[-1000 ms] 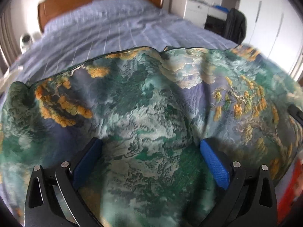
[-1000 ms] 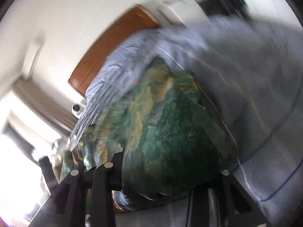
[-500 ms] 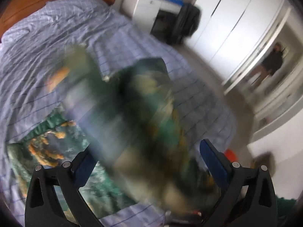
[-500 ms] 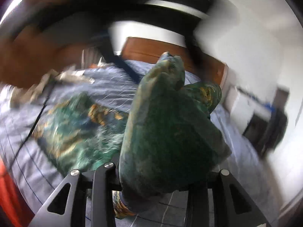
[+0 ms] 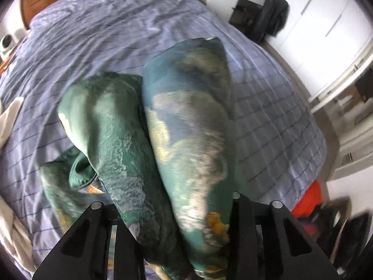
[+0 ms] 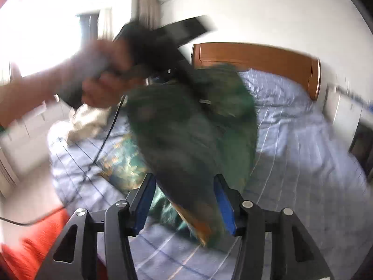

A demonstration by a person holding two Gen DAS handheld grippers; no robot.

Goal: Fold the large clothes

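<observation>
A large green garment (image 5: 181, 140) with a cloud and gold print hangs bunched above a blue checked bed (image 5: 116, 35). My left gripper (image 5: 174, 228) is shut on the garment; the cloth hides its fingertips and droops toward the bed. In the right wrist view my right gripper (image 6: 184, 200) has its blue pads (image 6: 222, 200) spread apart, with the blurred garment (image 6: 193, 128) passing between them. The person's hand with the left gripper (image 6: 163, 53) holds the cloth's top there. Part of the garment lies on the bed (image 6: 121, 161).
A wooden headboard (image 6: 254, 58) stands at the bed's far end. Pale clothes (image 6: 86, 121) lie at the bed's left side. White wardrobes (image 5: 326, 23) and a dark chair (image 5: 270, 16) stand to the right. Something orange (image 6: 35, 240) lies on the floor.
My left gripper closed on the garment and lifted it off the bed. My right gripper's jaws opened and it swung round toward the headboard. The spread garment is now bunched and hanging.
</observation>
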